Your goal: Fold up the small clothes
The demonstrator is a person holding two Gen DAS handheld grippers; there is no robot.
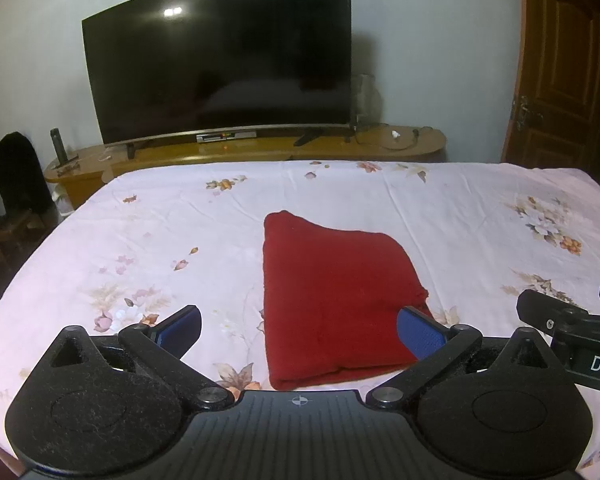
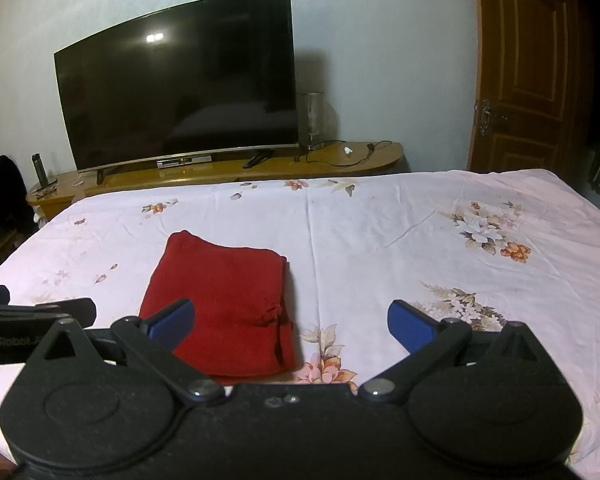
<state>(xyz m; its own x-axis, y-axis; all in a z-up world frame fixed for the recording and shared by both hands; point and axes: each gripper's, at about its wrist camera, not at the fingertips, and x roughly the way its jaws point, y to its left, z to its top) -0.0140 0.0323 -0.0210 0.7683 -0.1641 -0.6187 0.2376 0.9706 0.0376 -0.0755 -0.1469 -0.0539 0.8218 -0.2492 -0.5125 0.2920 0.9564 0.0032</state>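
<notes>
Garment point(image 1: 332, 300), red, lying folded on bed point(image 1: 160, 240); left tool point(image 1: 300, 328) and right tool point(image 2: 292, 324) hovering spread, empty; pinching both near corners together is advisable.

Room holdings: a pale wall point(image 2: 380, 40) backing a dark television point(image 1: 220, 60) sitting on a low wooden stand point(image 1: 260, 150), a brown panelled door point(image 2: 528, 68) standing at right, and a floral-sheeted bed point(image 2: 420, 240) filling the foreground under dim light.
</notes>
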